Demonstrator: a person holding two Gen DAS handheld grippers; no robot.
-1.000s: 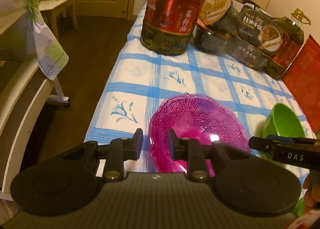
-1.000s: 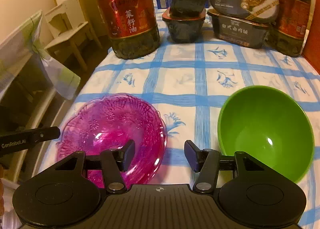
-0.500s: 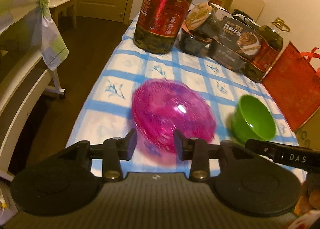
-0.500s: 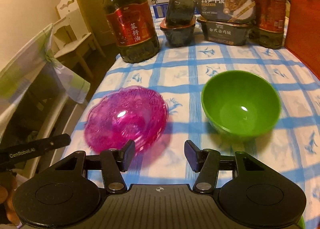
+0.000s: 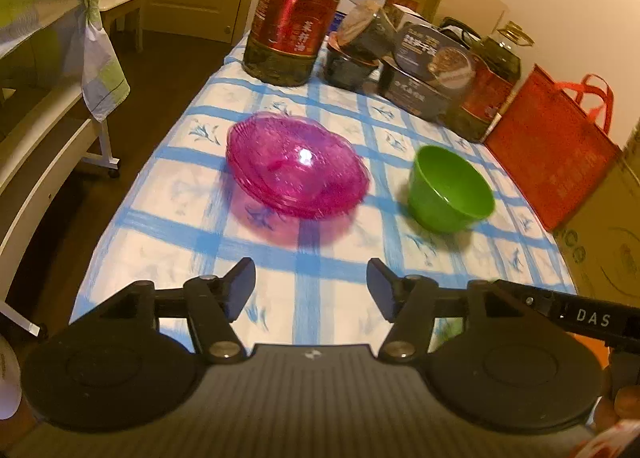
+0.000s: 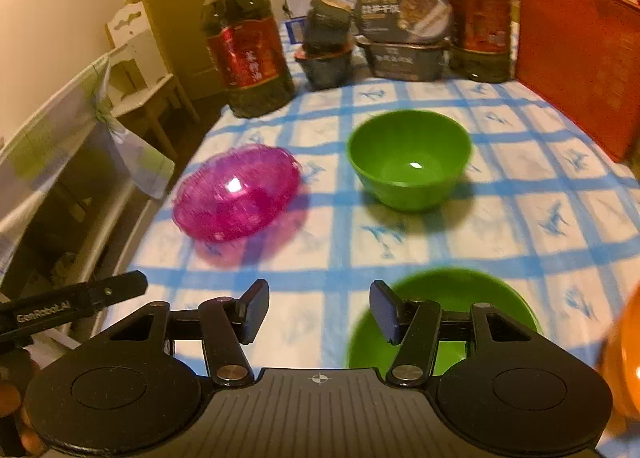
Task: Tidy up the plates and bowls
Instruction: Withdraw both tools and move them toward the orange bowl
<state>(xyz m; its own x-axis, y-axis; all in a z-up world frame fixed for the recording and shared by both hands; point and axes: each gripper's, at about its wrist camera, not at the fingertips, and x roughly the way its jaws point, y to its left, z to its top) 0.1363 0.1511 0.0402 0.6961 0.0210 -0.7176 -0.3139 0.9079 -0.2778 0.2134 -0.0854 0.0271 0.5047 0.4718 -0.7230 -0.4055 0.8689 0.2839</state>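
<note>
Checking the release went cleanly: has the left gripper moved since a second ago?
Yes. The left gripper, jaws opening with nothing between them, has pulled back from the pink bowl, which now sits farther up the frame, nearer the oil bottle.

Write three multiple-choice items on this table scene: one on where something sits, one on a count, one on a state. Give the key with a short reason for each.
1. In the right wrist view, where does the pink glass bowl sit relative to the far green bowl?
A. To its left
B. To its right
C. Stacked inside it

2. How many green dishes show in the right wrist view?
A. One
B. Two
C. Four

3. What is between the fingers of the left hand-held gripper?
A. The pink glass bowl
B. A green bowl
C. Nothing

Key:
1 A: it rests on the checked tablecloth left of the green bowl, apart from it.
2 B: the far green bowl, plus a green dish partly behind the right hand-held gripper.
3 C: the jaws are opening, with only tablecloth seen between them.
</note>
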